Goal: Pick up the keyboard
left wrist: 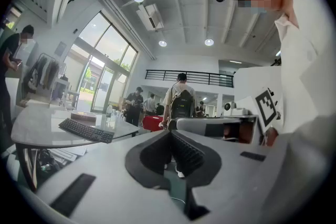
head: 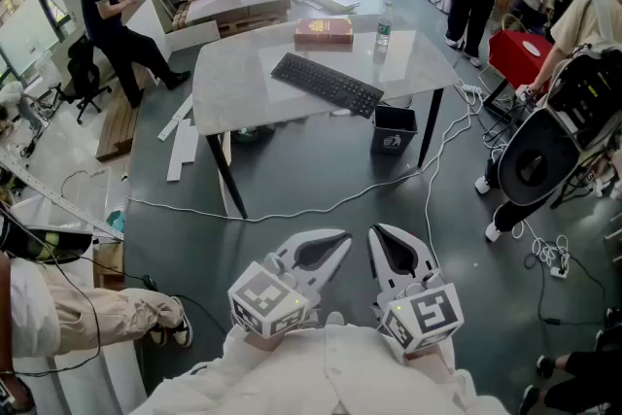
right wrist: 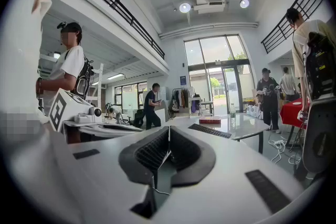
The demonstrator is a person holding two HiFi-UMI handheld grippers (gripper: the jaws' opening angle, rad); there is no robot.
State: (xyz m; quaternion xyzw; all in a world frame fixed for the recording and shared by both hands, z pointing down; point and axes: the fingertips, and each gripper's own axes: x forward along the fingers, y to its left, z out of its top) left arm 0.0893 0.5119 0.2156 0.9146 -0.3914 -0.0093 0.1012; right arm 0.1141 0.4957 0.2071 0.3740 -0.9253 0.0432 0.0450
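**Keyboard untouched, both claws shut and well short of the worktop**

The left claw (head: pixel 340 236) and the right claw (head: pixel 378 232) are held side by side close to the person's body. Each gripper view shows its ribbed pads pressed together with nothing between them. Both point roughly level across the room toward the worktop (head: pixel 233 78), which stands well apart from them.

The keyboard (head: pixel 328 84) lies flat and slantwise near the middle of the worktop, with its right end close to the near edge. Nothing rests on it or touches it. As I judge it, the task has not begun. The walk up, the spreading of the claws, the grip and the lift are all still to do.

Behind the keyboard, toward the far edge, a reddish box (head: pixel 324 30) and a clear bottle (head: pixel 384 26) stand apart from it, so the near side is free for an approach.

The dark floor (head: pixel 292 170) between the claws and the worktop is mostly open. A white cable (head: pixel 321 205) trails across it and could catch a foot. A black bin (head: pixel 394 129) sits under the near right corner, and white boards (head: pixel 181 147) lie by the near left leg. People stand off to both sides.
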